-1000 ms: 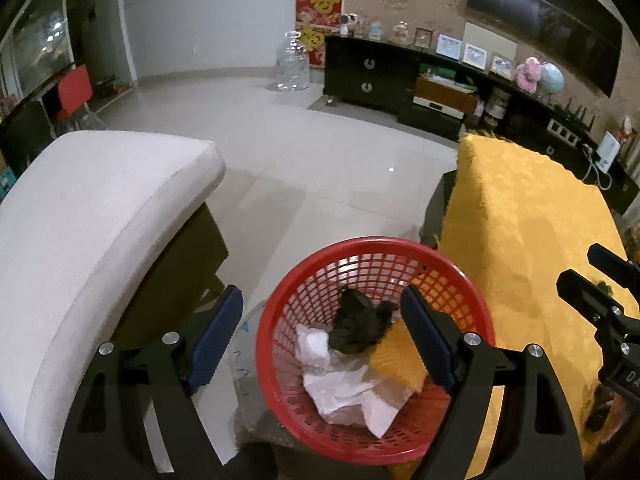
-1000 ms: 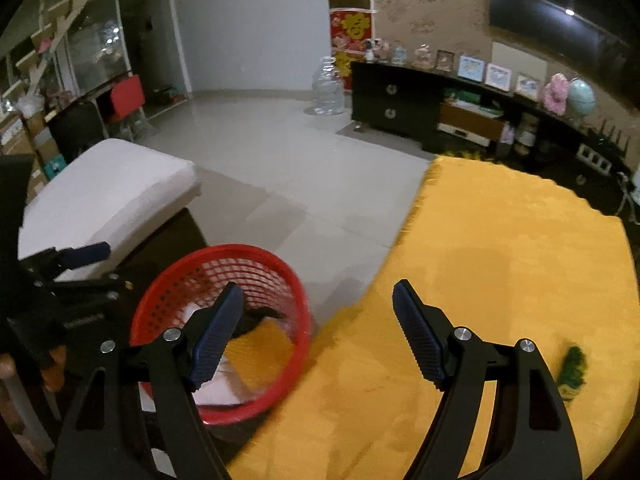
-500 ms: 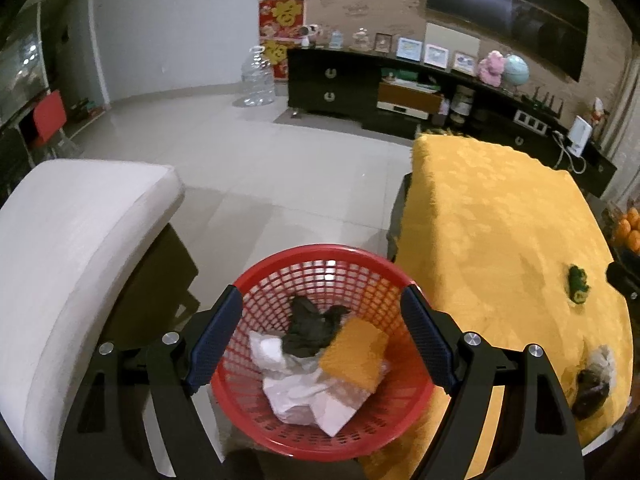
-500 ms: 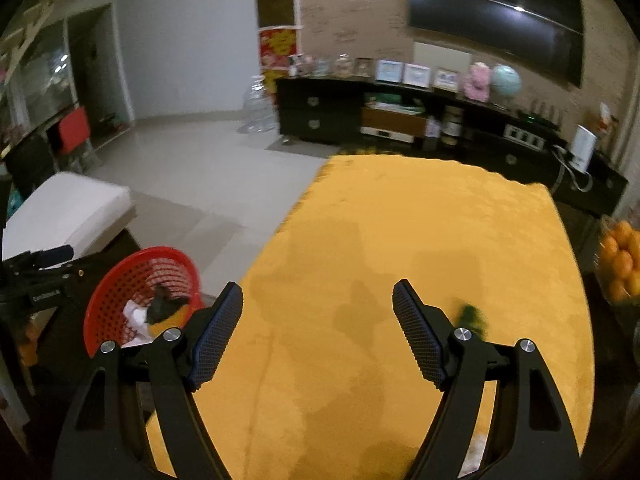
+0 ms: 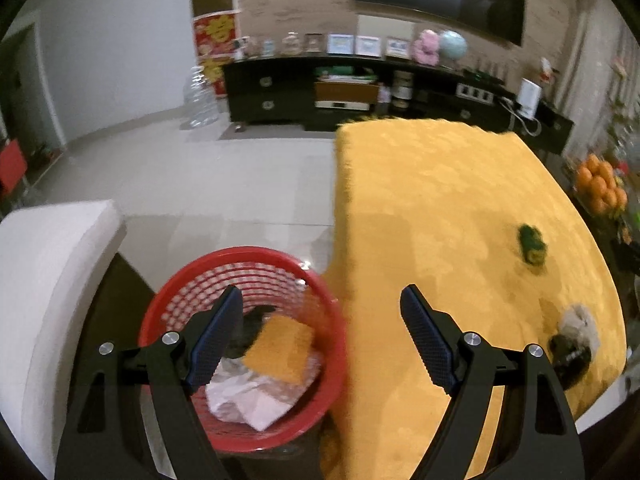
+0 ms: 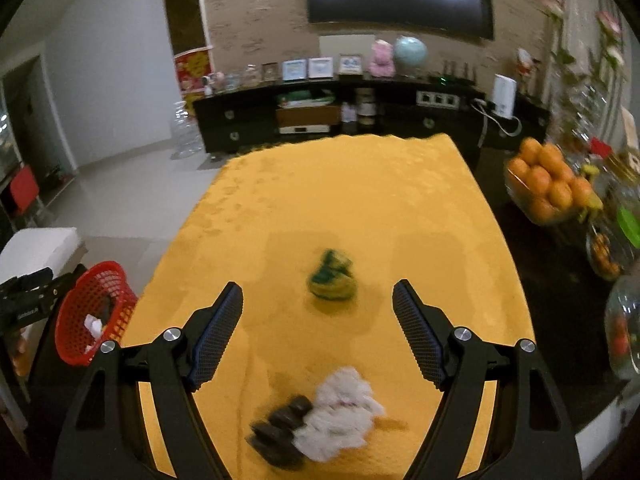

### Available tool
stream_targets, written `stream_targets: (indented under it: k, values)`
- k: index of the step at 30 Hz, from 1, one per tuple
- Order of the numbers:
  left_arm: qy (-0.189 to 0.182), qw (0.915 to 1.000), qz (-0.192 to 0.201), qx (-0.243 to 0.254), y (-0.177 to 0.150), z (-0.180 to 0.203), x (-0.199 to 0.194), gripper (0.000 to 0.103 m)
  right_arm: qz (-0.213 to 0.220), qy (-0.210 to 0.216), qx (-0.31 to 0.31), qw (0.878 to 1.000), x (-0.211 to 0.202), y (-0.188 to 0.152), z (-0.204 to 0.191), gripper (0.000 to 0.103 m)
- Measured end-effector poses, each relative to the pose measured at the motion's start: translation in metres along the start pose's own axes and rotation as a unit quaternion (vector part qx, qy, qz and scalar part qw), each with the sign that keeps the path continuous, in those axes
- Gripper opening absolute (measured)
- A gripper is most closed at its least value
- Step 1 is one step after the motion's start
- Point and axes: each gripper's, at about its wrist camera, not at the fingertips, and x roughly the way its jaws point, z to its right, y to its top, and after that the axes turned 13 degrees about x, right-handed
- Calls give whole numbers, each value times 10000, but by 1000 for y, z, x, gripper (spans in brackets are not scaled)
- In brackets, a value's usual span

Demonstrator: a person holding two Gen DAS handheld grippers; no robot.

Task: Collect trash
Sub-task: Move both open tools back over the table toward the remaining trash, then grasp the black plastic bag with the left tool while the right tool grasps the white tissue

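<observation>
Left wrist view: the left gripper point(image 5: 320, 336) has its jaws wide apart with nothing between the pads. Below it stands a red basket point(image 5: 180, 292) on the floor, touching the edge of the worktop point(image 5: 432, 208), which is covered in yellow cloth. In the basket: an orange sponge point(image 5: 280, 346), crumpled white paper point(image 5: 248, 396) and a dark scrap mostly hidden behind the left finger. On the worktop, well apart from the basket, lie a green-and-yellow wad point(image 5: 532, 244) and, nearer the right edge, a white tissue point(image 5: 578, 320) touching a dark lump point(image 5: 570, 356). A red poster point(image 5: 214, 50) with gold characters hangs by the black cabinet point(image 5: 280, 94); the characters are too blurred to read. A bowl of oranges point(image 5: 600, 188) sits at far right.

Right wrist view: the right gripper point(image 6: 318, 328) is likewise spread wide and holds nothing. The wad point(image 6: 332, 276) lies on the worktop point(image 6: 360, 184) just ahead of the fingertips, between them in line. The tissue point(image 6: 344, 404) and dark lump point(image 6: 280, 428) lie touching each other below the jaws, near the front edge. The basket point(image 6: 96, 304) shows at far left, with white paper in it, beside the left gripper point(image 6: 28, 296). Small white lettering on that gripper's body is not legible. Oranges point(image 6: 548, 180) are heaped in a bowl at right.
</observation>
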Motion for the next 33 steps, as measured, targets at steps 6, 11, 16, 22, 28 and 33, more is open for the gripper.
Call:
stream_targets:
  k: [6,11,16,22,28,33]
  values:
    - [-375,9978,58,540,0,50,2,78,-49,-182,255,9995,-8,-14,26,75]
    - [-824,9906,145,1082,-5,100,3,78,-16,-242,608,9979,-16,-16,49,75]
    - [-1241,9793,238,1580,-15,144,2,78,-28,-260,708,9971,-17,-17,59,75]
    - [-1826,9644,304,1891,-26,182,0,78,-89,-228,756,9968,-16,-22,64,75]
    - [-2299,9509,259,2056,-34,216,5,78,-115,-171,839,9963,-17,-22,69,75]
    - [-2331,9477,148,2172,-36,232,18,78,-147,-129,881,9959,-18,-23,72,75]
